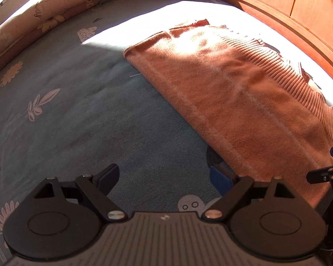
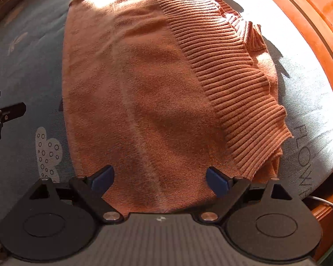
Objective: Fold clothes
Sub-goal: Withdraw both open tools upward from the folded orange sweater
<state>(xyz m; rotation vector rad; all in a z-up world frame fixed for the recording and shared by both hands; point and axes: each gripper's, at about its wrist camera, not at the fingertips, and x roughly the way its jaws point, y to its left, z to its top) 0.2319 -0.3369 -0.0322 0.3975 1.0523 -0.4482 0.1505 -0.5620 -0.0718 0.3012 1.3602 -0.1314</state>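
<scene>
So the orange knit sweater [image 2: 157, 102] is lying on the bed [image 1: 73, 119], already folded into a long, fairly tidy rectangle, with its ribbed hem [image 2: 230, 77] doubled over along the side nearer the wooden bed frame [image 1: 284, 4]. Half of it sits in hard sunlight and the rest in shadow. Both sets of tongs are spread wide and gripping nothing: the right tongs [image 2: 159, 178] hang right over the near end of the sweater, pointing down at it, with knit visible between the blue pads but no pinch on it, and the left tongs [image 1: 164, 177] are off to the side over bare blue floral sheet, just beside the sweater's long edge. As for handling, this looks like soft, light, floppy knit with a bit of fuzz, so I'd guess it won't slip out of the pads but it'll sag and stretch if you lift it from 1 point. It looks about 1 fold from done, so I'd grab the 2 near corners, pinching through all the layers, and carry that end over to the far end. I'd avoid the ribbed hem since it's frilly and loose and the layers would probably peel apart.
</scene>
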